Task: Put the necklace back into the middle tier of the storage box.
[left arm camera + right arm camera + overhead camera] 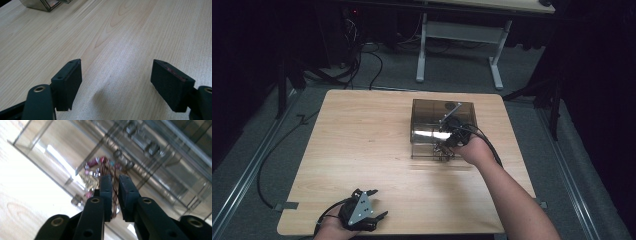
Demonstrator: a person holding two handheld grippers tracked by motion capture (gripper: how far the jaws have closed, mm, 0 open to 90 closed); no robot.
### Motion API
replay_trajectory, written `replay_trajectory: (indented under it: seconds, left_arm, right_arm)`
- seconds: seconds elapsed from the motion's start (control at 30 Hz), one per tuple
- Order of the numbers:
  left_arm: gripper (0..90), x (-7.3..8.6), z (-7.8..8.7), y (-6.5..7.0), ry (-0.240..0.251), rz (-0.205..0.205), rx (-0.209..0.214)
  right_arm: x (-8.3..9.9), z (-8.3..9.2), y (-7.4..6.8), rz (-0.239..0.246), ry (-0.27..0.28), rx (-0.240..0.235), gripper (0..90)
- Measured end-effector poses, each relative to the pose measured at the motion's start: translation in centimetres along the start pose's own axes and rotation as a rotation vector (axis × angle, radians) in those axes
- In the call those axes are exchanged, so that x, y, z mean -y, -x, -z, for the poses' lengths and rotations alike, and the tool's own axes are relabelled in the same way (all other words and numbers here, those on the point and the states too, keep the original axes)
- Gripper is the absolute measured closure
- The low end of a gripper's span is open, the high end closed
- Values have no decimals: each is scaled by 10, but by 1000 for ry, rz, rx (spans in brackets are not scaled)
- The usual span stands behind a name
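Observation:
A smoky clear plastic box (pixel 428 111) stands right of the table's middle, and its corner (pixel 41 3) also shows far off in the left gripper view. My right gripper (pixel 448 142) is at the box's near side. In the right gripper view its jaws (pixel 115 177) stand a narrow gap apart; a twisted brown wire (pixel 114 195) runs between them, and the pads do not clearly press it. The wire leads to a small cluster of pink and silver parts (pixel 94 165) at the box wall (pixel 62 147). My left gripper (pixel 379 202) (pixel 116 67) rests open and empty at the table's near edge.
The wooden table (pixel 362 140) has bare surface left of the box. Behind it stands another table on white legs (pixel 421 50). Black cables (pixel 362 65) trail over the grey floor, and metal rails (pixel 242 180) run along both sides.

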State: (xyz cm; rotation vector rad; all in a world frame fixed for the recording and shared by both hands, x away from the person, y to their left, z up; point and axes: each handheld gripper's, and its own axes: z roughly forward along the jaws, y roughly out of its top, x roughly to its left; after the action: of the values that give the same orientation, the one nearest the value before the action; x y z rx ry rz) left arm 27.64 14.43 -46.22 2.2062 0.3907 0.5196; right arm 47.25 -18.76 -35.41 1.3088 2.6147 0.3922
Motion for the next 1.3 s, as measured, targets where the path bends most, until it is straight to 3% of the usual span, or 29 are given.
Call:
replay_trajectory:
  seconds: [0.1, 0.23, 0.33, 0.47, 0.77, 1.07, 1.3]
  left_arm:
    - [254, 0, 0, 0, 5, 3, 0]
    - [254, 0, 0, 0, 8, 4, 1]
    - [254, 0, 0, 0, 8, 3, 2]
    - [254, 0, 0, 0, 7, 1, 3]
    - [254, 0, 0, 0, 5, 0, 1]
    - [253, 1, 1, -1, 12, 5, 6]
    - [251, 1, 1, -1, 21, 13, 8]
  right_arm:
    - [-6, -6, -2, -27, 8, -5, 849]
    - [-11, -24, -9, 9, -16, -21, 867]
    - [-12, -30, -13, 7, -26, -20, 873]
    - [-11, -28, -11, 9, -23, -21, 843]
    - [-6, -4, -8, -11, -1, -33, 788]
    - [19, 17, -4, -27, 26, -42, 786]
    - [53, 14, -9, -37, 51, -73, 769]
